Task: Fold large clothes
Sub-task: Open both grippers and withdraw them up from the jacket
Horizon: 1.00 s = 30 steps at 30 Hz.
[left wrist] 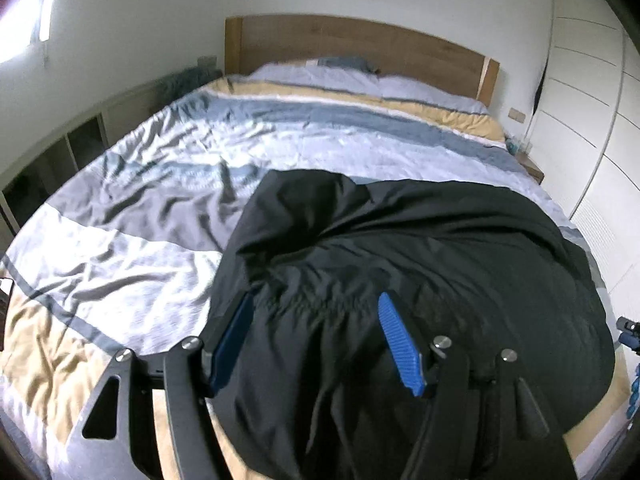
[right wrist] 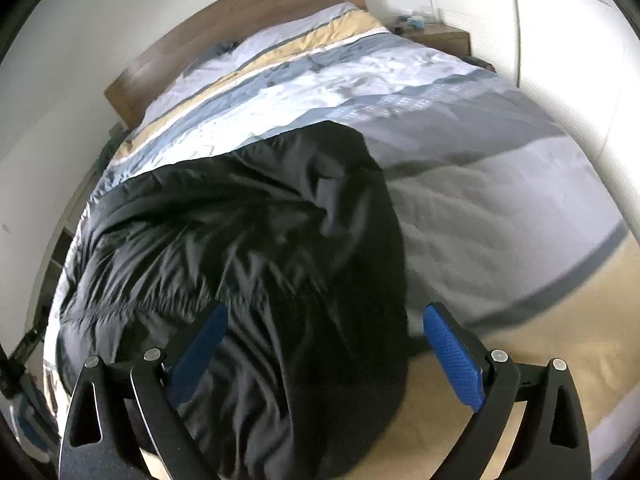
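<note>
Black thin cloth garment [left wrist: 420, 248]: smooth, faintly sheened, finely creased. Striped blue, grey and tan cloth duvet [left wrist: 140, 208]: soft, matt, rumpled. Brown wooden headboard [left wrist: 352, 46]: smooth, matt grain. Blue ribbed plastic or rubber finger pads [left wrist: 400, 344]: textured. Black gripper arms, matt, with round bright metal pins [right wrist: 500, 356].

The left gripper [left wrist: 316, 320] was black metal — two curved arms on each side, joined by round silver screws, with a drop-shaped cut-out in the outer arms. Its fingers [left wrist: 400, 344] carried blue ribbed pads; the left pad sat in shadow, the right one bright. The right gripper [right wrist: 326, 332] was built the same: black curved links, silver screw heads at the pivots, slotted outer plates near the bottom corners. Its fingers [right wrist: 454, 354] bore the same blue ridged pads — long, flat and slightly tapered toward the tips.
</note>
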Tool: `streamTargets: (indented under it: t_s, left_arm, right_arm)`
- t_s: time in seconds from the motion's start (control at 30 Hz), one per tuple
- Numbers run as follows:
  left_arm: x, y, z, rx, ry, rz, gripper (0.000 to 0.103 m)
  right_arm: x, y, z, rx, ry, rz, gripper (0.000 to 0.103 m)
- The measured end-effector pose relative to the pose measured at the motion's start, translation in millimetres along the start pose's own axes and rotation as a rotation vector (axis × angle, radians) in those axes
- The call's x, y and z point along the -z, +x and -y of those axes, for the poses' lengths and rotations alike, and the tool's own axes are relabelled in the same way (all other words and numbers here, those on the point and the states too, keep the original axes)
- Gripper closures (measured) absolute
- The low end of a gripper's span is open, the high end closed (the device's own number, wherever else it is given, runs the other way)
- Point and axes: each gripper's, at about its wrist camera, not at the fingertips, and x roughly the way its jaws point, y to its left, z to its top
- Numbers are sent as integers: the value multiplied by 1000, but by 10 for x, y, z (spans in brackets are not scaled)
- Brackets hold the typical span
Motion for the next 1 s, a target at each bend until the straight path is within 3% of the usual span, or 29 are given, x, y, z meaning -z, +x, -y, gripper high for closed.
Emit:
streamTargets:
  t_s: [0.27, 0.63, 0.77, 0.83, 1.0]
  left_arm:
    - [310, -721, 69, -13, 72, 107, 39]
    - [722, -1635, 17, 14, 99, 141, 39]
    - [859, -1807, -148, 65, 52, 88, 39]
    - [918, -1835, -333, 122, -20, 24, 39]
    - [956, -1870, -796, 203, -175, -26, 33]
  right_arm:
    - [441, -459, 158, -29, 70, 32, 1]
    - [990, -1112, 143, -56, 38, 62, 1]
    - [1118, -1318, 86, -80, -28, 79, 0]
    - [1169, -1388, 84, -83, -59, 83, 0]
    - [1251, -1512, 314, -166, -3, 95, 0]
